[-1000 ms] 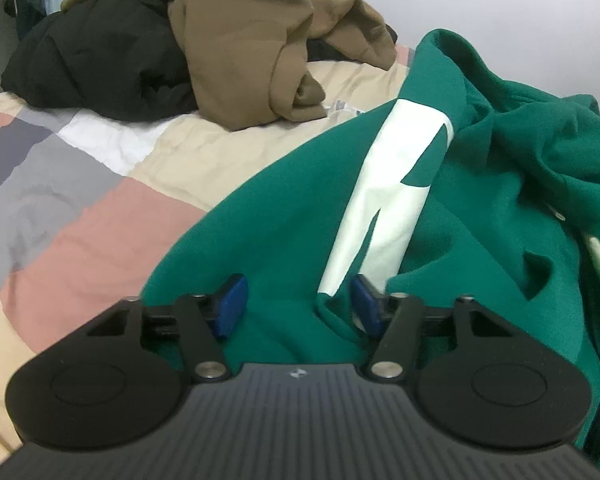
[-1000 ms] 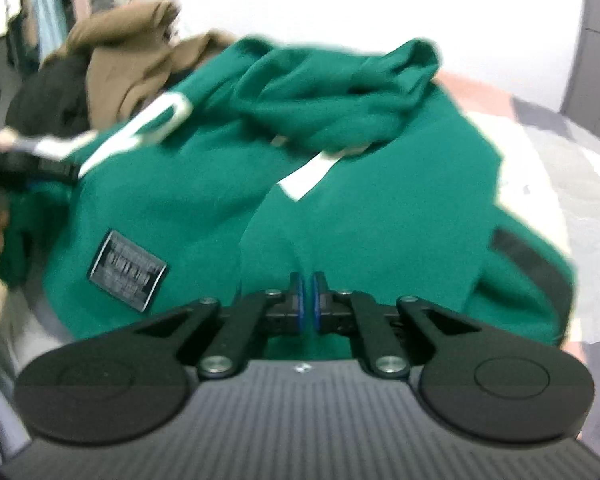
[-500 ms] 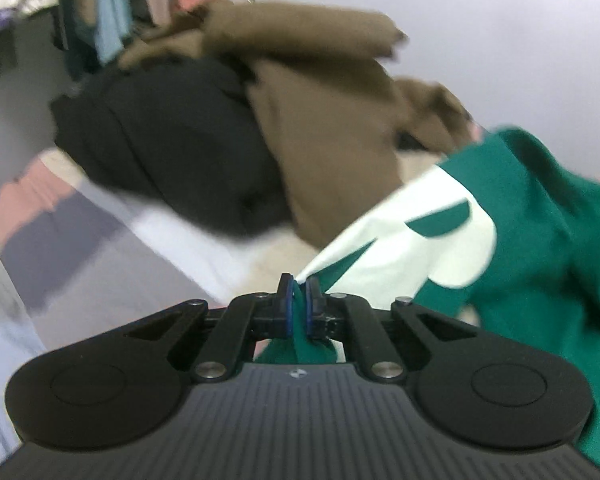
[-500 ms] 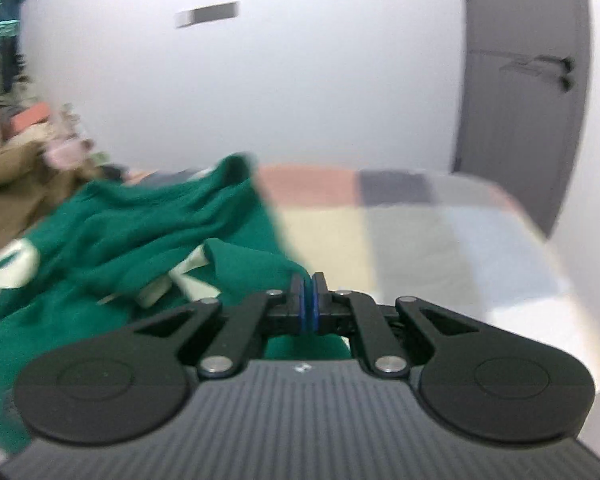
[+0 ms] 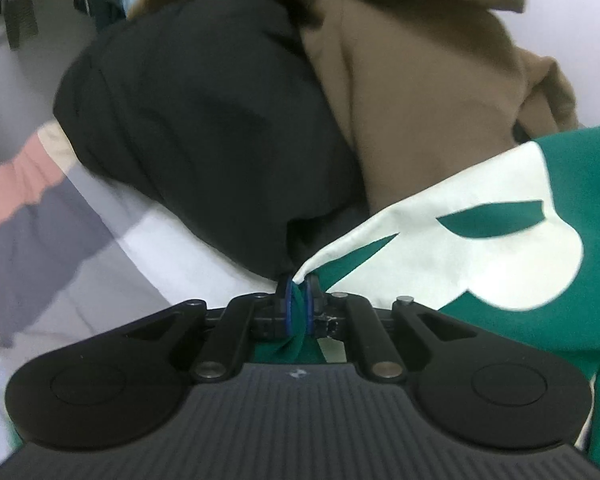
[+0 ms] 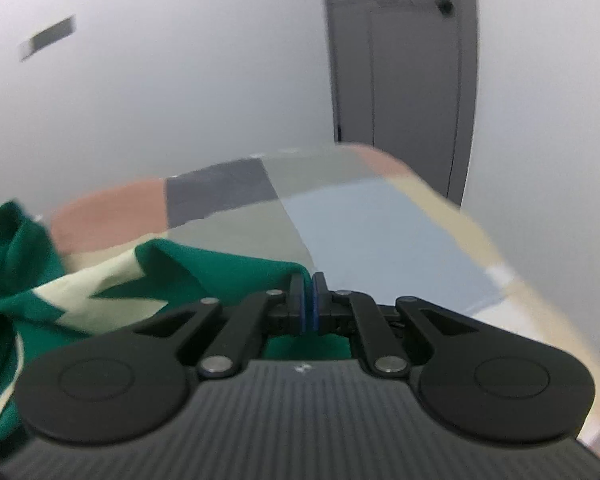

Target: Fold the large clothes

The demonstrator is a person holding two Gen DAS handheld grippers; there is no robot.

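Both grippers were clamped on the green hoodie (image 5: pixel 572 184): the left gripper (image 5: pixel 296 300) at lower centre, the right gripper (image 6: pixel 308 300) likewise. Spreading seemed underway; next, lay it flat on the patchwork bedspread (image 6: pixel 380 232).

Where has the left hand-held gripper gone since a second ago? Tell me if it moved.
Yes. The left hand-held gripper, shut on the green sweatshirt, has moved toward the black jacket, which now fills much more of its view.
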